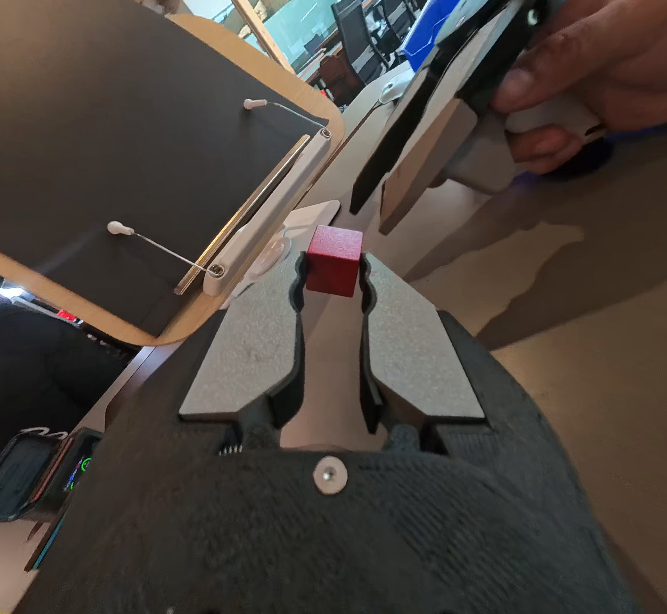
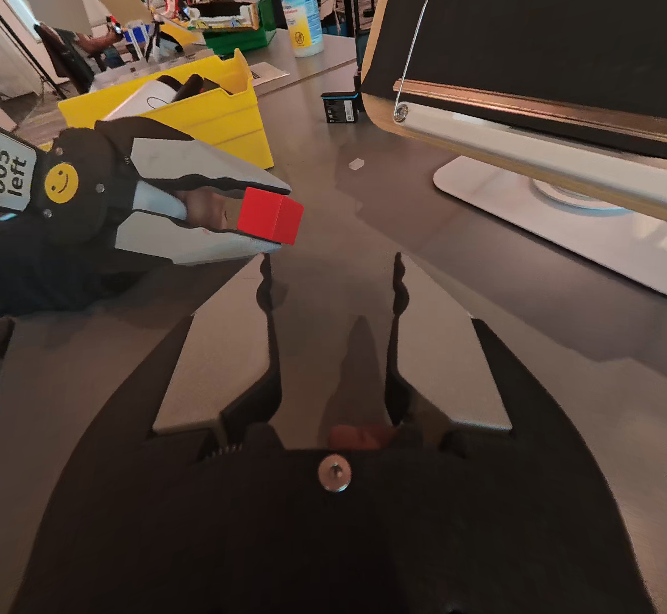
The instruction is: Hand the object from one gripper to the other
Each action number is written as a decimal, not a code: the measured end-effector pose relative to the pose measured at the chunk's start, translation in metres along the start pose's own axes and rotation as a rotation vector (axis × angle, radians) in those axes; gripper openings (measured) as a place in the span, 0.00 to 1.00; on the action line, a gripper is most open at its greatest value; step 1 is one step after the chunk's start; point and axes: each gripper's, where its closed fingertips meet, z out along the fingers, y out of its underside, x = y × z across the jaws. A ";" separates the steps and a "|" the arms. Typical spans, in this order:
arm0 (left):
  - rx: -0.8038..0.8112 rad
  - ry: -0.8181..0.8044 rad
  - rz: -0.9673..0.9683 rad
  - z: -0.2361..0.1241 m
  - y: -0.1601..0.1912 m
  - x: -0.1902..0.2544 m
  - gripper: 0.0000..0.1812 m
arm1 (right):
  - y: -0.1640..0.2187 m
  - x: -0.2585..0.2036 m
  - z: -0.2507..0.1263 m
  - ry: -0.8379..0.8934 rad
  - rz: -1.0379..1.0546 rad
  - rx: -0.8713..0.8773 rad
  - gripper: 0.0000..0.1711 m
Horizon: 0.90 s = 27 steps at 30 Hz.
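A small red cube (image 1: 334, 261) is clamped between the tips of my left gripper (image 1: 332, 264), held above the grey table. In the right wrist view the cube (image 2: 270, 216) shows at the left, pinched at the tip of the left gripper (image 2: 283, 216). My right gripper (image 2: 331, 263) is open and empty, its tips just below and right of the cube, not touching it. In the left wrist view the right gripper (image 1: 373, 216) comes in from the upper right, held by a hand (image 1: 584, 73), its fingers pointing down toward the cube.
A black board with a wooden rim (image 1: 144, 149) stands on a white base (image 2: 541, 207) close by. A yellow bin (image 2: 187, 120), a green bin (image 2: 242, 37), a wipes canister (image 2: 301, 1) and a small black box (image 2: 341, 106) sit on the table (image 2: 361, 199).
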 end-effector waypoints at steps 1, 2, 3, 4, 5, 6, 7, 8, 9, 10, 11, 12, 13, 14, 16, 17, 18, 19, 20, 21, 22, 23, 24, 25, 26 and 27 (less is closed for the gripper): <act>-0.007 -0.010 0.001 0.001 0.001 -0.001 0.15 | -0.002 0.003 -0.002 0.017 -0.022 0.007 0.39; -0.016 -0.023 0.007 0.002 0.003 -0.003 0.15 | -0.004 0.005 -0.006 0.040 -0.057 0.019 0.39; -0.023 -0.036 0.018 0.003 0.003 -0.005 0.15 | -0.007 0.007 -0.011 0.060 -0.097 0.031 0.39; -0.032 -0.040 0.035 0.005 0.004 -0.005 0.15 | -0.010 0.007 -0.015 0.076 -0.135 0.039 0.39; -0.045 -0.043 0.057 0.007 0.005 -0.005 0.15 | -0.014 0.007 -0.019 0.086 -0.170 0.047 0.40; -0.056 -0.053 0.073 0.007 0.007 -0.006 0.15 | -0.017 0.007 -0.022 0.098 -0.205 0.059 0.40; -0.062 -0.059 0.082 0.007 0.008 -0.007 0.15 | -0.019 0.008 -0.025 0.117 -0.234 0.069 0.39; -0.068 -0.060 0.087 0.007 0.008 -0.007 0.15 | -0.020 0.011 -0.026 0.138 -0.247 0.074 0.39; -0.070 -0.072 0.093 0.005 0.008 -0.008 0.15 | -0.019 0.012 -0.026 0.144 -0.244 0.071 0.40; -0.067 -0.088 0.096 0.003 0.007 -0.010 0.15 | -0.018 0.013 -0.025 0.138 -0.232 0.062 0.40; -0.061 -0.097 0.091 0.002 0.005 -0.012 0.15 | -0.016 0.013 -0.024 0.131 -0.219 0.055 0.41; -0.052 -0.107 0.086 0.000 0.003 -0.014 0.15 | -0.016 0.013 -0.023 0.130 -0.213 0.054 0.42; -0.043 -0.117 0.083 -0.001 0.001 -0.015 0.15 | -0.015 0.013 -0.023 0.133 -0.210 0.051 0.42; -0.038 -0.125 0.082 -0.002 0.000 -0.017 0.15 | -0.013 0.014 -0.022 0.136 -0.205 0.042 0.43; -0.030 -0.134 0.097 -0.002 -0.002 -0.018 0.15 | -0.011 0.013 -0.020 0.124 -0.183 0.039 0.44; -0.030 -0.132 0.110 -0.001 -0.002 -0.017 0.15 | -0.011 0.013 -0.019 0.115 -0.168 0.042 0.44; -0.030 -0.131 0.122 0.000 -0.003 -0.016 0.15 | -0.011 0.012 -0.018 0.109 -0.155 0.041 0.44; -0.028 -0.132 0.130 0.000 -0.003 -0.016 0.15 | -0.011 0.012 -0.018 0.107 -0.148 0.039 0.44; -0.025 -0.132 0.137 0.001 -0.004 -0.015 0.15 | -0.010 0.013 -0.017 0.111 -0.144 0.035 0.44; -0.023 -0.135 0.146 0.002 -0.004 -0.015 0.15 | -0.010 0.015 -0.017 0.120 -0.142 0.028 0.44; -0.017 -0.137 0.156 0.004 -0.005 -0.015 0.15 | -0.010 0.016 -0.017 0.130 -0.142 0.025 0.43; -0.008 -0.133 0.166 0.005 -0.006 -0.014 0.15 | -0.011 0.018 -0.018 0.139 -0.142 0.028 0.43; -0.006 -0.131 0.173 0.007 -0.005 -0.013 0.15 | -0.012 0.019 -0.020 0.145 -0.139 0.035 0.43; -0.015 -0.130 0.177 0.008 -0.004 -0.013 0.15 | -0.014 0.019 -0.021 0.148 -0.133 0.042 0.44; -0.025 -0.130 0.179 0.010 -0.002 -0.012 0.15 | -0.015 0.019 -0.022 0.147 -0.126 0.046 0.44; -0.029 -0.130 0.180 0.011 -0.002 -0.011 0.15 | -0.016 0.019 -0.023 0.146 -0.119 0.049 0.44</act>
